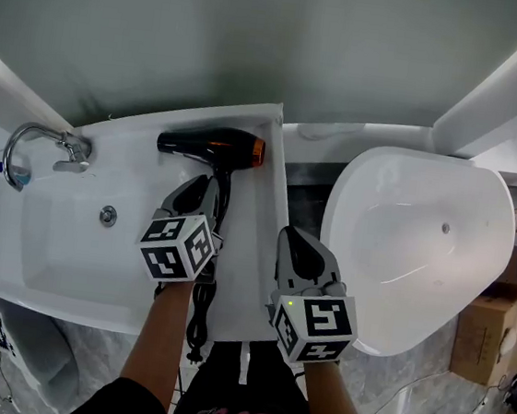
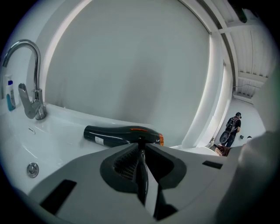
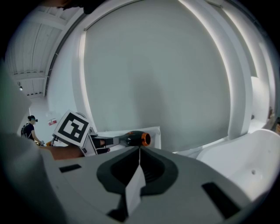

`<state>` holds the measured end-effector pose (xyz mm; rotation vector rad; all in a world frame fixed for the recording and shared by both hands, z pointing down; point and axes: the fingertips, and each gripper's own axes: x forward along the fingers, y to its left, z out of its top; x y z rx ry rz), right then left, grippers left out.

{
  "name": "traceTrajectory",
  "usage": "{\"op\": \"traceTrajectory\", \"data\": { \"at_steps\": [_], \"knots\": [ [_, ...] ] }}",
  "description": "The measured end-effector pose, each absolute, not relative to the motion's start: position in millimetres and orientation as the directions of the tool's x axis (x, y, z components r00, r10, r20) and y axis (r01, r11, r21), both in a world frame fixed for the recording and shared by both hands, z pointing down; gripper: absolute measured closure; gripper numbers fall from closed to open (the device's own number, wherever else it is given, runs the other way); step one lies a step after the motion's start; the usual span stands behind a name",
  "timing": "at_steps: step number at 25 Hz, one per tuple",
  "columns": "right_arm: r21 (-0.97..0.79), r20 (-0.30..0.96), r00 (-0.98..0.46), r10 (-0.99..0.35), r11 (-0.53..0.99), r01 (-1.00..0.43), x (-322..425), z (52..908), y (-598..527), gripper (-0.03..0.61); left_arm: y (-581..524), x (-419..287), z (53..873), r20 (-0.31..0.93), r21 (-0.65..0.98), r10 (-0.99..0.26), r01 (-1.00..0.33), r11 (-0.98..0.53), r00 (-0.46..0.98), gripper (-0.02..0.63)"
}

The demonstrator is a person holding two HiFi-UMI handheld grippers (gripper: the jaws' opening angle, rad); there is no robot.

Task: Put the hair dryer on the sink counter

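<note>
Black hair dryer with orange nozzle ring [image 1: 212,144] lying at 12 o'clock end of white sink worktop [image 1: 249,247], nozzle close to its 3 o'clock edge. Narrow gap beyond, then white oval tub [image 1: 402,246]. Sink basin [image 1: 58,253] at 9 o'clock, showing round metal drain [image 1: 107,216]. Left tongs [image 1: 200,195] clamped on dryer handle. Right tongs [image 1: 296,243] together, holding nothing, over worktop's 3 o'clock edge.

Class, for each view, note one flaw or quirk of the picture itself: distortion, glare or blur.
Head view: even light, soft sheen on the bathtub. Left gripper view: fisheye bends the wall, dark corners. Right gripper view: same curving, hair dryer sharp.
</note>
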<state>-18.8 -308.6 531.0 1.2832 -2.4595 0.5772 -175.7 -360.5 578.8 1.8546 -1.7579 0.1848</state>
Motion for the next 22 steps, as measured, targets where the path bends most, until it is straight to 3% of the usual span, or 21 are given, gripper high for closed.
{"op": "traceTrajectory", "data": {
  "at_steps": [4, 13, 22],
  "knots": [
    [-0.211, 0.422, -0.563, -0.711, 0.526, -0.824, -19.0, 519.4, -301.0, 0.557, -347.7, -178.8, 562.8, 0.449, 0.307, -0.886, -0.951, 0.032, 0.115, 0.592],
    [-0.196, 0.349, -0.595, -0.724, 0.565, -0.802, -27.2, 477.1, -284.2, 0.557, -310.7, -181.1, 516.1, 0.393, 0.273, -0.916, -0.962, 0.027, 0.086, 0.602],
    [-0.147, 0.233, -0.622, -0.748, 0.605, -0.782, -31.3, 399.4, -273.9, 0.557, -274.3, -180.0, 412.8, 0.214, 0.23, -0.975, -0.973, -0.016, 0.067, 0.604]
  ]
}}
